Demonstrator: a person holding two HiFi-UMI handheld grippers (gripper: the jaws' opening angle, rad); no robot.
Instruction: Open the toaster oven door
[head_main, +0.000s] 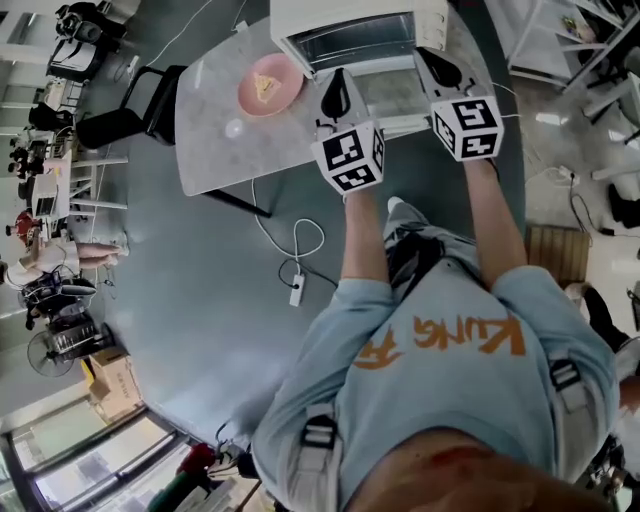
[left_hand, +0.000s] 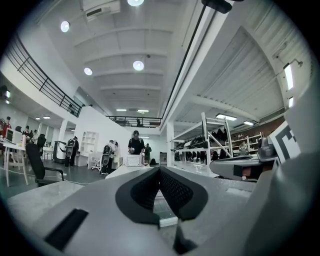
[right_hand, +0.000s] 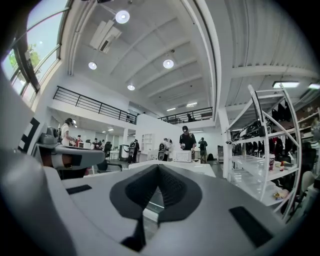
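Grey marble tabletop (head_main: 215, 120), upper centre, carries the white boxy toaster oven (head_main: 360, 25); I hold left claw (head_main: 338, 82) and right claw (head_main: 430, 62) level before it, both closed and empty, seemingly lined up for its door.

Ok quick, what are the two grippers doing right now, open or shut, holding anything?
Left gripper: closed, holding nothing.
Right gripper: closed, holding nothing.

From overhead, the head view looks steeply down on the white metal toaster oven (head_main: 340, 12) and pale grey stone-patterned table (head_main: 205, 145). Both gripper views face level across the hall, sharing a distant black-clothed person (left_hand: 135, 144).
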